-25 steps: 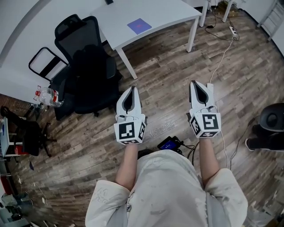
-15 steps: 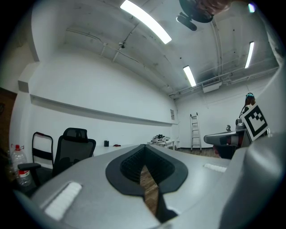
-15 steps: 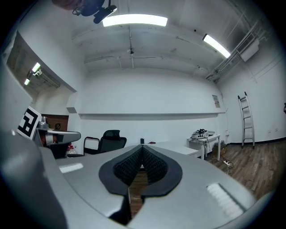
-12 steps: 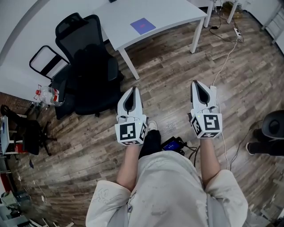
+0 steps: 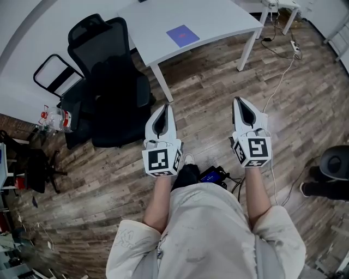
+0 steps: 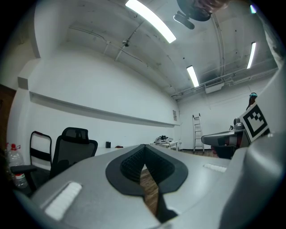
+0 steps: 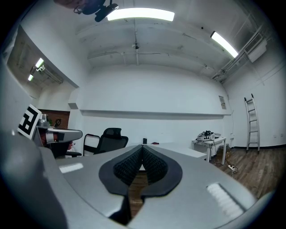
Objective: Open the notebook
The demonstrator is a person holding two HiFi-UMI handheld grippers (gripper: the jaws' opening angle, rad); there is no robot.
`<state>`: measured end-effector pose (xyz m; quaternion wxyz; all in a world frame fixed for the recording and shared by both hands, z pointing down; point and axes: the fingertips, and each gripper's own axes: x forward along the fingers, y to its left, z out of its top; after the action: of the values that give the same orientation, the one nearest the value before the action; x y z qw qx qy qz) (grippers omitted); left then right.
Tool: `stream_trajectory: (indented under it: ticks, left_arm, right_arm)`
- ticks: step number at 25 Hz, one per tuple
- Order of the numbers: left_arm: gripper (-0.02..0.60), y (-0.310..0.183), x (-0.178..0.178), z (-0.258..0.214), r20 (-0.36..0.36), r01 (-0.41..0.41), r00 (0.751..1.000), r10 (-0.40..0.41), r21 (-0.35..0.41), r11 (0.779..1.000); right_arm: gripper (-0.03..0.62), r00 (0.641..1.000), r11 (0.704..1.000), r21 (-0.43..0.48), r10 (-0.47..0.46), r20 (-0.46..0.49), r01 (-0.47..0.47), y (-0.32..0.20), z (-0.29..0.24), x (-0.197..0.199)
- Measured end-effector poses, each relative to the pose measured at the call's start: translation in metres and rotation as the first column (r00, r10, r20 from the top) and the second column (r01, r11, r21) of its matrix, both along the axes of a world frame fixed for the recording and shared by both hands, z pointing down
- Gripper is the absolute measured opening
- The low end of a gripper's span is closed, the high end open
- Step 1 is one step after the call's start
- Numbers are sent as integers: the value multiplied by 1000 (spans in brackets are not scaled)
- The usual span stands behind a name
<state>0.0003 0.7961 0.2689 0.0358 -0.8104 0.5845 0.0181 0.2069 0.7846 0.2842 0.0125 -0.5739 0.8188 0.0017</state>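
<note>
While both claws are held level over the wood floor point(image 5: 210, 82), short of the white surface point(image 5: 218, 13), each is closed on nothing: left claw point(image 5: 163, 109) and right claw point(image 5: 238, 102) have their pads meeting at the tips. Purple notebook point(image 5: 182, 36) lies flat near the surface's near edge, roughly midway along it, well apart from both claws. Black office chair point(image 5: 112, 76) stands off the near left corner

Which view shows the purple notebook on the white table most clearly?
The head view: it looks down on the purple notebook, lying flat on the white table. Both gripper views see that table edge-on, so the notebook cannot be made out.
</note>
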Motion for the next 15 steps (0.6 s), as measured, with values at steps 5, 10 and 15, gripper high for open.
stream_trajectory:
  ticks: [5, 10, 15]
  left_arm:
    - [17, -57, -29, 5, -3, -5, 1000, 5, 0, 1000]
    - [17, -176, -97, -4, -14, -18, 1000, 17, -19, 1000]
    - [17, -250, -140, -10, -18, -26, 1000, 26, -17, 1000]
  right_arm:
    - [6, 1000, 1000, -4, -2, -18, 2, -56, 5, -31]
    - [6, 999, 1000, -24, 7, -39, -8, -175, -7, -99]
    - [5, 999, 999, -29, 17, -50, -19, -247, -12, -142]
